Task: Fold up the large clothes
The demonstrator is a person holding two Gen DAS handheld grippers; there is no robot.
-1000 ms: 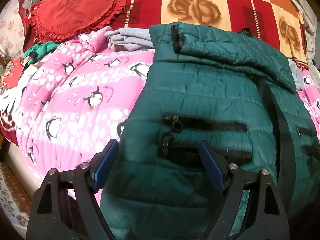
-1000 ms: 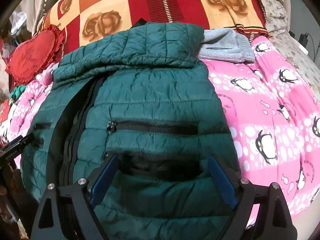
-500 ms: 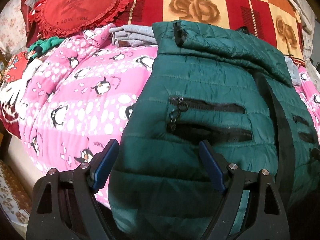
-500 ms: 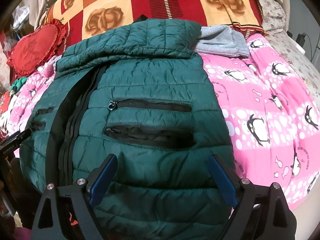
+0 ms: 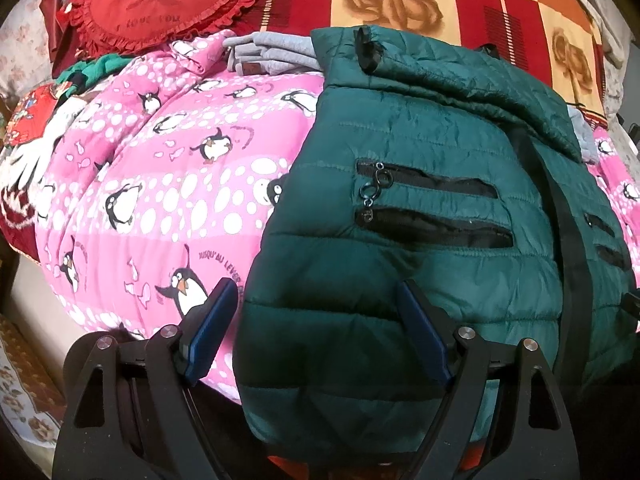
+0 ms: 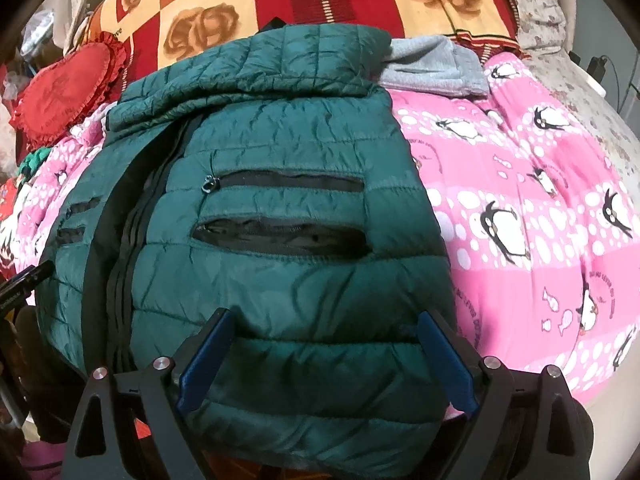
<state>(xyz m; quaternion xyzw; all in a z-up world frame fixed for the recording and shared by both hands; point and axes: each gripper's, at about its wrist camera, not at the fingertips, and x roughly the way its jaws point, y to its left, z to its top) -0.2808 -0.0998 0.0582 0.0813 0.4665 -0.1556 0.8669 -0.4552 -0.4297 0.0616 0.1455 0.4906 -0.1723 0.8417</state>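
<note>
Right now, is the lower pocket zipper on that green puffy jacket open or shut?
Open. On the green jacket, the lower pocket gapes, showing dark lining, while the upper pocket above it lies zipped flat.

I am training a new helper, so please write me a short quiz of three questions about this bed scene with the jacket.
1. True or false: the left gripper is closed on the jacket.
2. What lies directly under the jacket? A) pink penguin quilt B) bare wooden floor C) white towel
3. Fill in: the folded grey garment lies beside the jacket's ____.

Key:
1. False; both the left and the right gripper stand open above the hem.
2. A, the pink penguin quilt.
3. Hood.
</note>
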